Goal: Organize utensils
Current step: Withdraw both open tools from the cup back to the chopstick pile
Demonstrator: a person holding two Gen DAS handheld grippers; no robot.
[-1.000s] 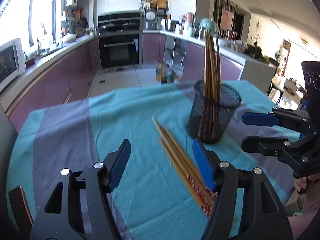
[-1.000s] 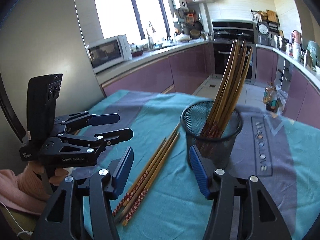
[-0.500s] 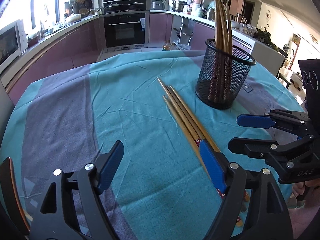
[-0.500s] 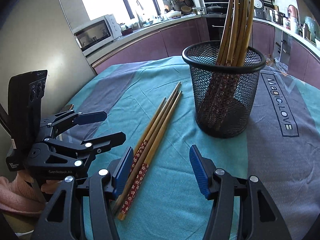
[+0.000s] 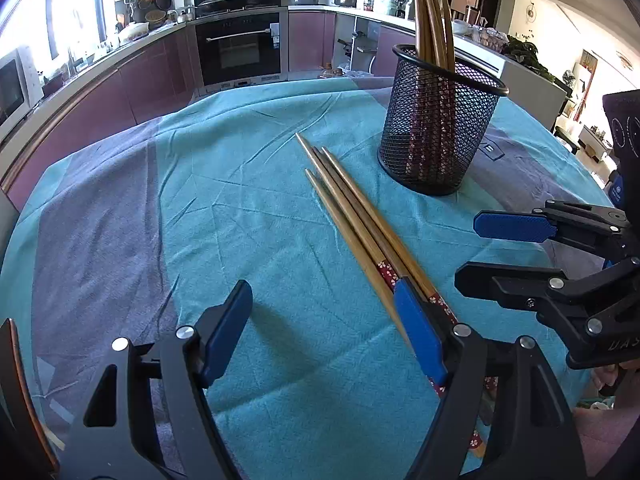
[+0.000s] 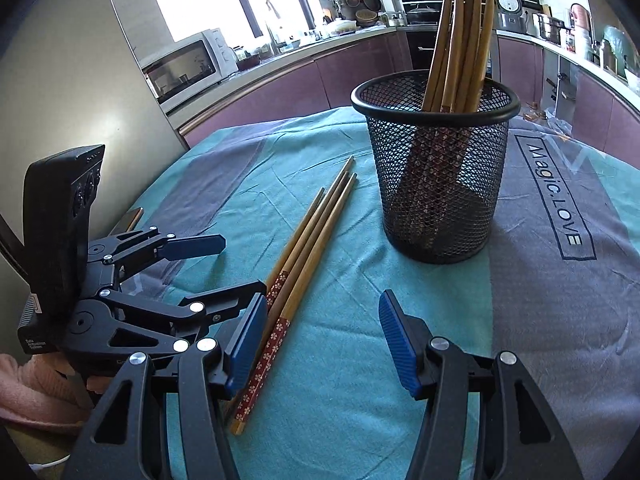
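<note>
Several wooden chopsticks (image 5: 352, 212) with red flowered ends lie side by side on the teal tablecloth; they also show in the right wrist view (image 6: 308, 236). A black mesh holder (image 5: 436, 128) stands upright behind them with several chopsticks in it, also in the right wrist view (image 6: 436, 168). My left gripper (image 5: 324, 336) is open and empty, low over the cloth, its right finger over the chopsticks' patterned ends. My right gripper (image 6: 324, 344) is open and empty, its left finger beside the same ends. Each gripper shows in the other's view: the right (image 5: 512, 252), the left (image 6: 224, 268).
The table carries a teal and grey-purple cloth (image 5: 224, 208) with printed lettering (image 6: 556, 196) to the right of the holder. A dark chair back (image 5: 24, 400) stands at the left table edge. Kitchen counters, an oven (image 5: 236, 48) and a microwave (image 6: 188, 64) lie beyond the table.
Both grippers have come lower and closer to the table, tilting down toward the lying chopsticks. The chopsticks and the holder have not moved. Both grippers stay open.
</note>
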